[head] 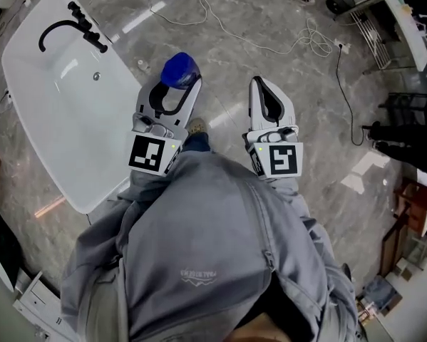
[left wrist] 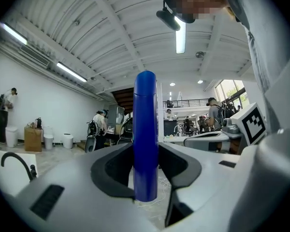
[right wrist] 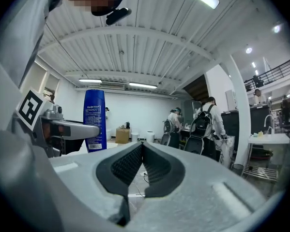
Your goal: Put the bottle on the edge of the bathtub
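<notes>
White bathtub [head: 53, 112] at far left, black faucet [head: 70, 27] at its top end. Just right of its rim, over floor: left gripper [head: 179, 85] clamped partway open around upright blue bottle [left wrist: 145, 144]. Further right, right gripper [right wrist: 142, 148] pinched together, empty

The left gripper [head: 177, 83] holds a blue plastic bottle [head: 179, 68] over the grey marble floor [head: 227, 55], near the white bathtub's [head: 63, 130] edge.
</notes>
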A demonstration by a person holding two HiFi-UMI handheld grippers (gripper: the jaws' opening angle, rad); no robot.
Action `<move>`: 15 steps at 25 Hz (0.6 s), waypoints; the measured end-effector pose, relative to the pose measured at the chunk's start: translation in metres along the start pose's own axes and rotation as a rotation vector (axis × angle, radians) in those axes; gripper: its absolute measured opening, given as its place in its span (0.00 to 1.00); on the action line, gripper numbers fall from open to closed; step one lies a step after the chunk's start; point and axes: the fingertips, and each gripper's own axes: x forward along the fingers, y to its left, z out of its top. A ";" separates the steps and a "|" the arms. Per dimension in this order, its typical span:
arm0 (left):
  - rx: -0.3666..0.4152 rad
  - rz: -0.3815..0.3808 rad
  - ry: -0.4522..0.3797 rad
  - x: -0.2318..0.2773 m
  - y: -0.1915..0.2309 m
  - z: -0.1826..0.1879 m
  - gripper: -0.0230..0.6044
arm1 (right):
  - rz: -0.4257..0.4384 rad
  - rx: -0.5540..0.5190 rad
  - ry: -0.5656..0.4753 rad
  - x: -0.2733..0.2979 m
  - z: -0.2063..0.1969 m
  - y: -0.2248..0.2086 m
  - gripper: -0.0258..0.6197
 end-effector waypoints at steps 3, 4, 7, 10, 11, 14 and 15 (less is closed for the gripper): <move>0.002 0.035 0.006 0.005 0.021 -0.007 0.28 | 0.044 -0.007 -0.002 0.029 0.002 0.000 0.04; 0.001 0.049 0.008 0.005 0.028 -0.009 0.28 | 0.059 -0.015 -0.005 0.038 0.003 0.000 0.04; 0.004 0.094 0.009 0.006 0.046 -0.011 0.28 | 0.107 -0.033 -0.015 0.062 0.005 0.000 0.04; 0.023 0.139 0.008 0.002 0.057 -0.008 0.28 | 0.163 -0.028 -0.024 0.081 0.008 0.007 0.04; 0.027 0.156 0.008 0.000 0.061 -0.008 0.28 | 0.185 -0.028 -0.025 0.087 0.008 0.011 0.04; 0.018 0.215 0.015 -0.008 0.075 -0.011 0.28 | 0.256 -0.038 -0.023 0.107 0.005 0.026 0.04; 0.012 0.236 0.018 -0.010 0.082 -0.013 0.28 | 0.280 -0.039 -0.025 0.115 0.006 0.032 0.04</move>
